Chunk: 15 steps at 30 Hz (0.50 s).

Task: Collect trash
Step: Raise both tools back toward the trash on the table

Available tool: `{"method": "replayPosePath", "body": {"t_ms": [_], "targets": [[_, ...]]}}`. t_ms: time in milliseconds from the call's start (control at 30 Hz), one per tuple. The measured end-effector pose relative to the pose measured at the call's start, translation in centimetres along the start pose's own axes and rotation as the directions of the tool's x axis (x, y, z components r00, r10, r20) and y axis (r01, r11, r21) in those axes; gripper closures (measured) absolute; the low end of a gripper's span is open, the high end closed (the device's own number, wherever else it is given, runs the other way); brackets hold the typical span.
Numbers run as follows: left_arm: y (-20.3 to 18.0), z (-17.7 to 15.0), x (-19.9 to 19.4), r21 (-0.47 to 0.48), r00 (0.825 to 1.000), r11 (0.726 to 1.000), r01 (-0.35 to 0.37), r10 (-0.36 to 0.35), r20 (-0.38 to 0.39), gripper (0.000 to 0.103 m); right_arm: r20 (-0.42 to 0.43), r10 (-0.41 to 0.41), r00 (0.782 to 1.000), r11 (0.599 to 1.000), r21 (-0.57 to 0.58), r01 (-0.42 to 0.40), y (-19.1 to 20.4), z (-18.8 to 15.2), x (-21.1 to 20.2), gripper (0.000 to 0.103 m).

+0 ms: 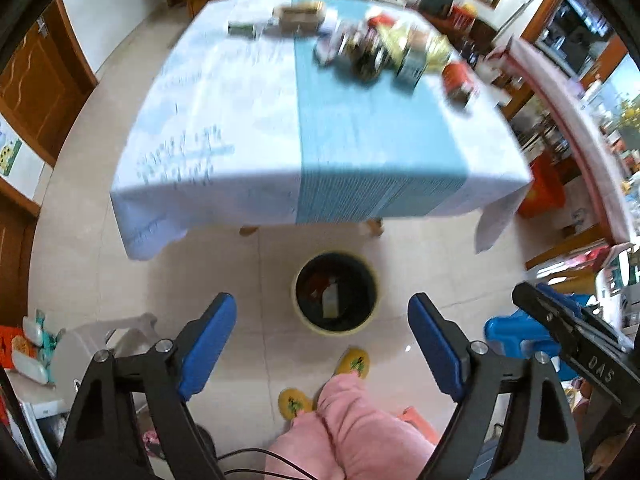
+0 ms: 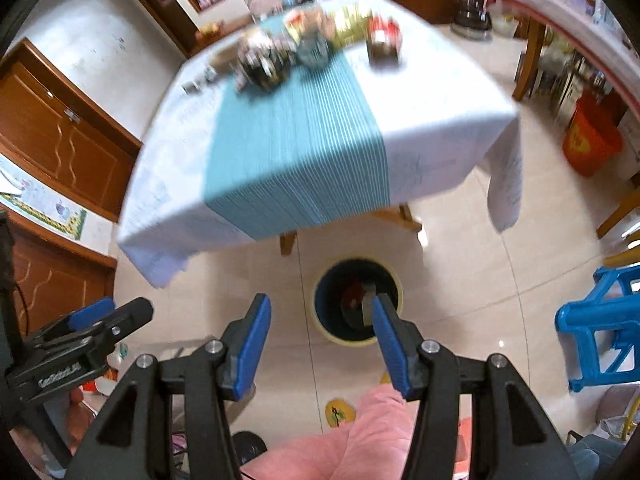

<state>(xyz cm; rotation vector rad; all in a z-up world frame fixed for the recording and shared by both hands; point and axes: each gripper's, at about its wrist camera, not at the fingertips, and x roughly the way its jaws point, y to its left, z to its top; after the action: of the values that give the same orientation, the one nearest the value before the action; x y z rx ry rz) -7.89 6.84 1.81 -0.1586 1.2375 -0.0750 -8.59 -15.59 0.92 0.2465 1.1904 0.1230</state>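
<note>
A round bin [image 1: 304,318] [image 2: 320,326] with a pale rim and dark inside stands on the floor in front of the table; a carton and red scraps lie in it. A blurred heap of packets, boxes and cans [image 1: 384,50] [image 2: 304,46] sits at the far side of the table. My left gripper [image 1: 322,310] hangs high above the floor, open and empty. My right gripper [image 2: 320,314] is also open with nothing between its blue pads. Each gripper shows at the edge of the other's view.
The table [image 1: 208,128] [image 2: 440,120] wears a white cloth with a teal runner. A person's pink trouser legs [image 1: 352,420] and yellow slippers are below me. A blue plastic stool [image 2: 600,320] stands to the right, an orange bucket [image 2: 592,136] farther back. Wooden cabinets [image 2: 60,136] line the left wall.
</note>
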Motion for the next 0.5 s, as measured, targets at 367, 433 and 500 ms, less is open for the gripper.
{"method": "replayPosePath", "body": {"t_ms": [367, 433, 500], "targets": [[-1.9, 4.7, -6.6, 0.04, 0.983, 0.998, 0.051, -0.057, 0.174, 0.016, 0.152, -0.025, 0.988, 0.999, -0.021, 0.028, 1.6, 2.4, -7.4, 0.05], [-2.6, 5.7, -6.9, 0.059, 0.979, 0.998, 0.027, -0.038, 0.202, 0.016, 0.161, -0.025, 0.987, 0.999, -0.017, 0.028, 1.4, 3.6, -7.4, 0.05], [-3.2, 7.1, -6.8, 0.076, 0.976, 0.997, 0.016, -0.032, 0.216, 0.017, 0.166, -0.026, 0.986, 1.0, -0.01, 0.028, 1.0, 4.7, -7.4, 0.05]]}}
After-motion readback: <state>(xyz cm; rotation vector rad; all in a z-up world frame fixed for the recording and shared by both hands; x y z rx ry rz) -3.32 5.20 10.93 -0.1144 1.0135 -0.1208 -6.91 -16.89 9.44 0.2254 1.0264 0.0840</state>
